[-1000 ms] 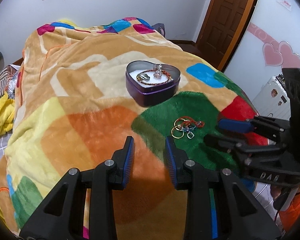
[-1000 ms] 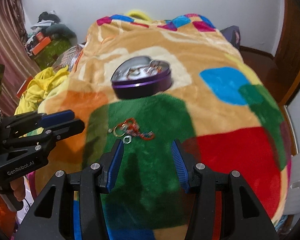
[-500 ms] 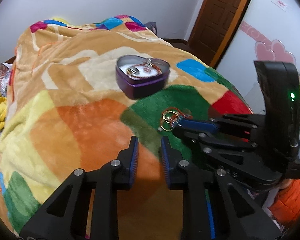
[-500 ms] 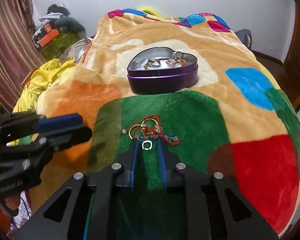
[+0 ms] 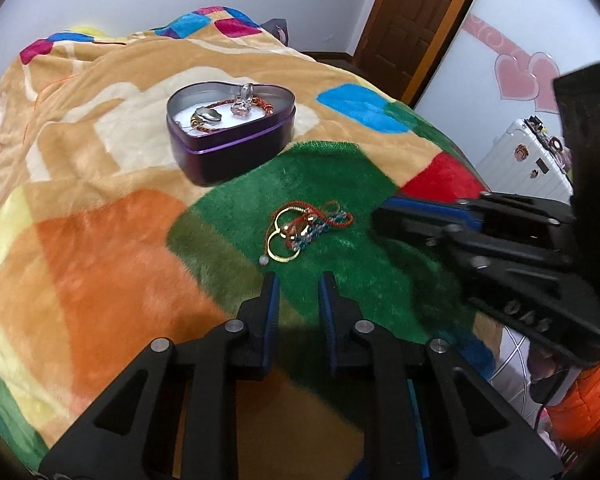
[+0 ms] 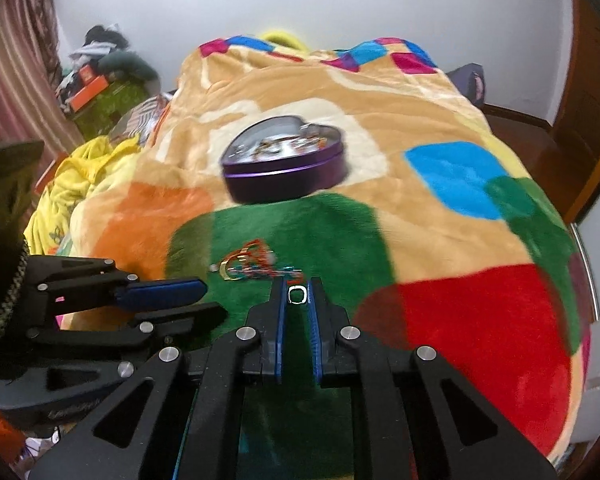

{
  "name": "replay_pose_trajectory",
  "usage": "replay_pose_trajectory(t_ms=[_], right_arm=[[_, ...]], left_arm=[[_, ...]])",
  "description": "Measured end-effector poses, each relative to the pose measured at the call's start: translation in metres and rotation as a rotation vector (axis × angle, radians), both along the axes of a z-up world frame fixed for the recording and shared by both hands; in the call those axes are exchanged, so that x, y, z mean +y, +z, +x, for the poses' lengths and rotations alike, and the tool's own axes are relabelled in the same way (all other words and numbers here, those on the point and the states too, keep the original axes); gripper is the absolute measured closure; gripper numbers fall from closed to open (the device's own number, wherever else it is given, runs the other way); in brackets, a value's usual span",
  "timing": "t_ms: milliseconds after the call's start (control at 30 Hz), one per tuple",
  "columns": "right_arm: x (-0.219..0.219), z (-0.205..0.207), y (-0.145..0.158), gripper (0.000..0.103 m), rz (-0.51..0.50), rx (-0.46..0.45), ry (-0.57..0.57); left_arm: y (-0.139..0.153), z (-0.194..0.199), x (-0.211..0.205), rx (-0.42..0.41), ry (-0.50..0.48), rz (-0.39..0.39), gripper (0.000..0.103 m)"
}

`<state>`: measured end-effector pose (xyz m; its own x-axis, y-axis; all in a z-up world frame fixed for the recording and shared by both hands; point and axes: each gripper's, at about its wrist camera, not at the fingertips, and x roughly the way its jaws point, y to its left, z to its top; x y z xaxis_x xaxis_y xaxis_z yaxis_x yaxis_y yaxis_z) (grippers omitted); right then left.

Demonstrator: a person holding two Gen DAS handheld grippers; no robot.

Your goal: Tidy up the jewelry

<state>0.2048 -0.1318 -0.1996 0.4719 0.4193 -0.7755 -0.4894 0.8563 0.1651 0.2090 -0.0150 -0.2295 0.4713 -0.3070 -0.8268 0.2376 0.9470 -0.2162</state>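
Note:
A purple heart-shaped tin [image 5: 232, 136] sits on the blanket and holds a red cord bracelet and some rings; it also shows in the right wrist view [image 6: 286, 162]. A tangle of gold rings and red and blue cords [image 5: 302, 232] lies on the green patch, also seen in the right wrist view [image 6: 252, 266]. My right gripper [image 6: 297, 295] is shut on a small silver ring [image 6: 296, 295], lifted just off the pile. My left gripper [image 5: 298, 288] is open with a narrow gap and empty, just short of the pile.
The colourful fleece blanket [image 5: 100, 248] covers the bed. A yellow cloth [image 6: 80, 176] and clutter lie off the bed's left side. A wooden door [image 5: 416, 20] and a white suitcase [image 5: 528, 160] stand to the right.
My right gripper closed on the small silver ring and pulled it back off the pile. My left gripper moved closer to the pile, with its jaws slightly wider apart than half a second ago.

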Motion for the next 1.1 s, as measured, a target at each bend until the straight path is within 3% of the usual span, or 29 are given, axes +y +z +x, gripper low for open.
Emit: replay_pose_trajectory(t_ms=[600,967,1100], right_arm=[[-0.020,-0.002,0.010,0.094,0.031,-0.013,-0.043],[-0.024,0.000,0.009,0.094,0.034,-0.005,-0.053],[-0.024,0.000,0.009,0.094,0.037,-0.004,-0.055]], left_arm=[[-0.003,0.031,-0.010,0.003,0.025,0.101,0.082],[0.012,0.015,-0.010,-0.022,0.013,0.071,0.082],[0.015,0.021,-0.015,-0.051,0.016,0.102,0.082]])
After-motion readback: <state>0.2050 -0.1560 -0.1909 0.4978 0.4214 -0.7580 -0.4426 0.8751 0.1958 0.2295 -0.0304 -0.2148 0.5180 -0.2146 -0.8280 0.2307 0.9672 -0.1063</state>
